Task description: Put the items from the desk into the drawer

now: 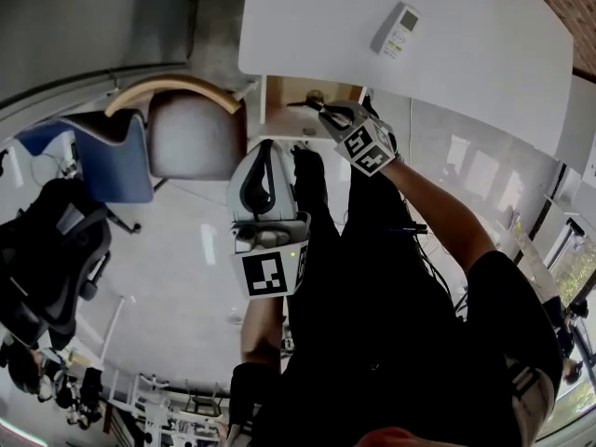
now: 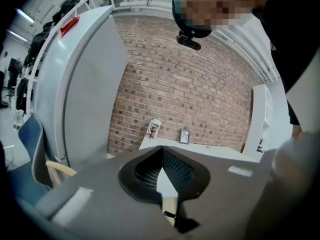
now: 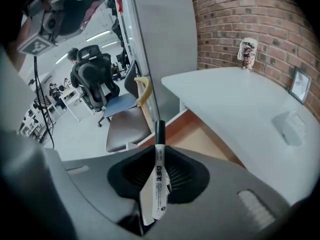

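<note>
My right gripper (image 3: 159, 151) is shut on a white marker (image 3: 158, 181) with a black cap, which sticks out past the jaw tips. In the head view this gripper (image 1: 317, 110) hovers over the open wooden drawer (image 1: 284, 93) under the white desk (image 1: 466, 54). A white remote control (image 1: 399, 30) lies on the desk top, and it appears as a pale remote (image 3: 289, 126) in the right gripper view. My left gripper (image 1: 266, 149) is held up close to the head camera, apart from the desk. Its jaws meet with nothing between them (image 2: 161, 149).
A paper cup (image 3: 247, 52) and a small picture frame (image 3: 299, 84) stand at the desk's far edge by the brick wall. A wooden-backed chair (image 1: 191, 128) and a blue chair (image 1: 112, 156) sit left of the drawer. A black office chair (image 1: 51, 250) is further left.
</note>
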